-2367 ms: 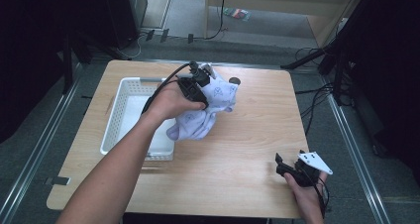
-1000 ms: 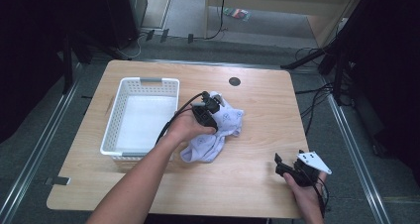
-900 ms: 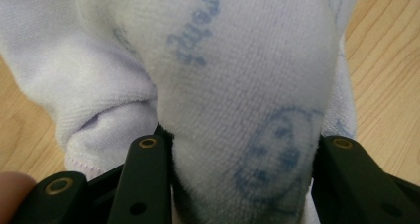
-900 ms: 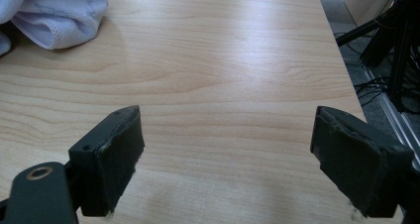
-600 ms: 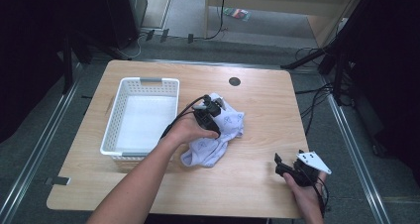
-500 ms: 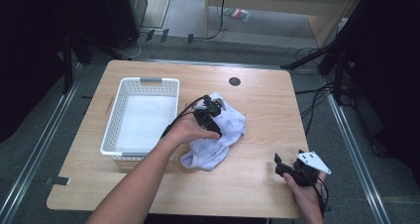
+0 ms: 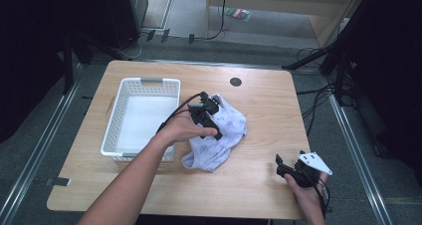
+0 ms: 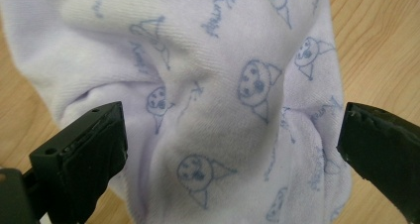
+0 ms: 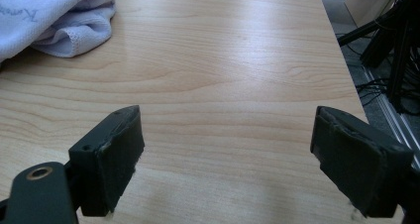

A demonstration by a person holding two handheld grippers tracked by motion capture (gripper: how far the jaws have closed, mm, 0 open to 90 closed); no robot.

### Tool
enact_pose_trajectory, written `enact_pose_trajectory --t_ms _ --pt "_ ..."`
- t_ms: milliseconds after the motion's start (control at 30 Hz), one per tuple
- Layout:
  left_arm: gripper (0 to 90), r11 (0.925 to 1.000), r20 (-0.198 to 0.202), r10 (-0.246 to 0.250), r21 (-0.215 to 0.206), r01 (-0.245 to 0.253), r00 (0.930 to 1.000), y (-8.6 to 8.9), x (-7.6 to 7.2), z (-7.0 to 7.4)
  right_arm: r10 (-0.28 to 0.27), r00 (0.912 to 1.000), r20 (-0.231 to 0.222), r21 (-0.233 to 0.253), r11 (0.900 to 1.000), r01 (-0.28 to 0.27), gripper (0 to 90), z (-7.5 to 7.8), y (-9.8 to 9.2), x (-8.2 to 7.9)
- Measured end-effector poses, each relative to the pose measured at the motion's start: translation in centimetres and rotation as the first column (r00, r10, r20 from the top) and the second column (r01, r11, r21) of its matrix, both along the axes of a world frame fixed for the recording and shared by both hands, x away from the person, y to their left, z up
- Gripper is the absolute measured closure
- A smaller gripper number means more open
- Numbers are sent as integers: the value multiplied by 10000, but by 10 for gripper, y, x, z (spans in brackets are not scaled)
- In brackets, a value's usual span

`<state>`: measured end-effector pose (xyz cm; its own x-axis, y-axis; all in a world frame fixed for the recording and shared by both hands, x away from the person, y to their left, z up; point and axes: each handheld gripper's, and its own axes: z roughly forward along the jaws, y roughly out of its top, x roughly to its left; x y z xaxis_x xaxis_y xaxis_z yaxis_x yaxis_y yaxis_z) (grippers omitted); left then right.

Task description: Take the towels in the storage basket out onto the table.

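Left claw (image 7: pixel 211 116) partly masked in high view by the hand (image 7: pixel 185 129) wrapped round it; jaw tips hard to separate there from the dark body. Cloth (image 7: pixel 219 135) crumpled, so its full outline and type not readable; pale lilac with small blue cat-face prints and script, edges cut off at top and bottom of left gripper view. In that view cloth (image 8: pixel 213 100) directly beneath and between the two jaws, jaws spread wide to either side, nothing pinched: left claw (image 8: pixel 230 140) released, over the middle of the heap; contact with the fabric not resolvable. Cloth on the table (image 7: pixel 259 175) just right of the white basket (image 7: pixel 142 83), lower fold near the basket's front corner; touching or apart there not clear. Right claw (image 7: pixel 283 166) at the front right of the table, well apart from the cloth, lower part covered by the right hand (image 7: pixel 306 195). Right gripper view: jaws wide apart over bare wood, right claw (image 9: pixel 228 154) released, one hemmed corner of cloth (image 9: pixel 59 21) cropped at upper left.
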<state>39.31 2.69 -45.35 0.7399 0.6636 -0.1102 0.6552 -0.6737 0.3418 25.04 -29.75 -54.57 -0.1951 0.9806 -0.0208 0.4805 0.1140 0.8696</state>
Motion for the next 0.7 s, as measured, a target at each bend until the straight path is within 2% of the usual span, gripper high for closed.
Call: enact_pose_trajectory --t_ms 300,400,533,567,700 --pt "0 9991 546 422 -26 -421 9976 24 -5 19 -1 10000 5 -13 10000 1 131 0 0 0" --pt "0 9981 765 623 -47 -621 9951 37 -9 26 -23 10000 -9 -9 10000 23 131 0 0 0" --pt "0 9972 898 750 -121 -742 9931 49 -11 32 -18 10000 -2 -19 10000 18 131 0 0 0" --pt "0 9963 894 818 -326 -792 9926 56 -14 35 -31 10000 4 -20 10000 31 131 0 0 0" --pt "0 9950 1076 975 -315 -946 9894 66 -17 40 -32 10000 4 -14 10000 32 131 0 0 0"
